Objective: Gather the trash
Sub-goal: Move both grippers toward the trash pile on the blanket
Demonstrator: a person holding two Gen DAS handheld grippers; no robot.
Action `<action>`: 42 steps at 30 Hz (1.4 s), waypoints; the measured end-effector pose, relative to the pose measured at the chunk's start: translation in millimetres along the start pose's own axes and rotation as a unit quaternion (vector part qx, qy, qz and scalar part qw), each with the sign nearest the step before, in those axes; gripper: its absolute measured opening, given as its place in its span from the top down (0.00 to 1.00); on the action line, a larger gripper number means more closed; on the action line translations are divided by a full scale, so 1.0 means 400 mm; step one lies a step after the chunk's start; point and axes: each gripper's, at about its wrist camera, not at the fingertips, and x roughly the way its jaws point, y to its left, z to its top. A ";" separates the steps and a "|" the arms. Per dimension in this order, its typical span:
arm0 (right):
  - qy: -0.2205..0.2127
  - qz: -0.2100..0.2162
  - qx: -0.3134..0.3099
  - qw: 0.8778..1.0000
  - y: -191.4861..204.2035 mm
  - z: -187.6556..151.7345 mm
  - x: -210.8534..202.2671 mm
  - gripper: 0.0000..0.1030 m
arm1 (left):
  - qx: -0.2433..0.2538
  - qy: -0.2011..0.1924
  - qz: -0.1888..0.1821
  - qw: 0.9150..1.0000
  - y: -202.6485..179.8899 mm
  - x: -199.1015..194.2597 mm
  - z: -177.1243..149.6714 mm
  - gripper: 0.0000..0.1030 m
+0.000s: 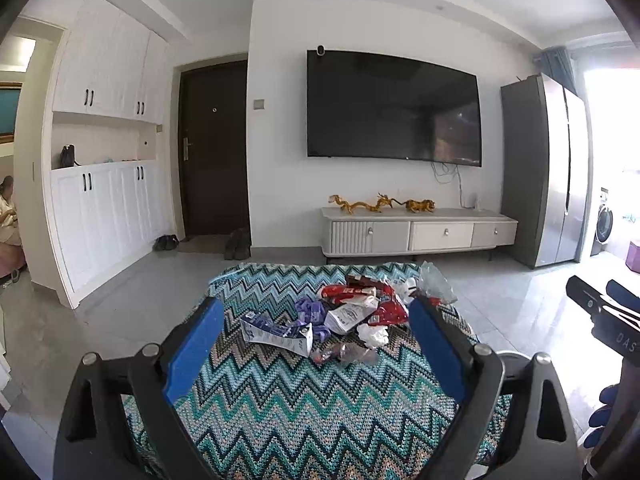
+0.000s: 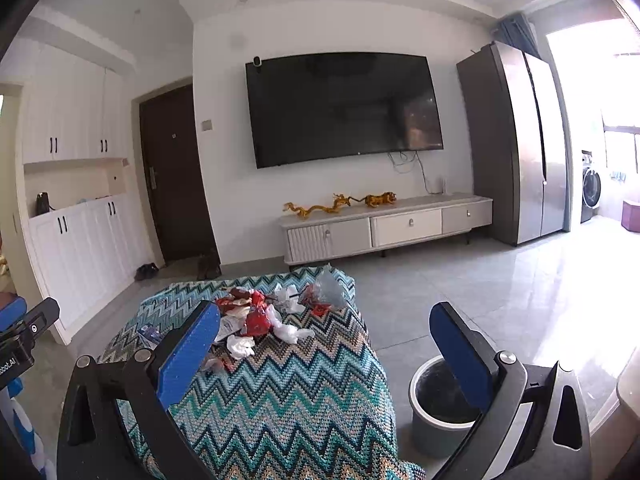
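Note:
A pile of trash [image 1: 344, 312] lies on a table covered with a zigzag cloth [image 1: 288, 408]: red wrappers [image 1: 384, 300], purple wrappers [image 1: 308, 312], a torn carton [image 1: 276, 334], white tissue [image 1: 372, 336] and a clear plastic bag [image 1: 434, 282]. My left gripper [image 1: 316, 332] is open and empty, just short of the pile. My right gripper [image 2: 324, 336] is open and empty, above the table's right edge. The pile shows in the right wrist view [image 2: 264, 316]. A grey bin [image 2: 436, 408] stands on the floor to the right of the table, partly behind my right finger [image 2: 464, 352].
A TV cabinet [image 1: 420, 232] with gold figurines stands under a wall TV [image 1: 392, 108]. A fridge [image 1: 552, 172] stands at the right, white cupboards [image 1: 104, 208] and a dark door [image 1: 212, 148] at the left. The other gripper's body [image 1: 608, 316] shows at the right edge.

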 end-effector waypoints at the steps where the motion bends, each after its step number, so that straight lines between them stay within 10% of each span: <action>1: 0.004 -0.003 -0.005 1.000 0.001 -0.003 0.004 0.00 | 0.001 0.004 -0.001 1.000 0.001 0.007 -0.003 0.09; 42: 0.093 -0.073 0.031 0.993 -0.103 -0.083 0.233 0.00 | 0.096 0.097 -0.089 0.987 -0.161 0.306 -0.095 0.09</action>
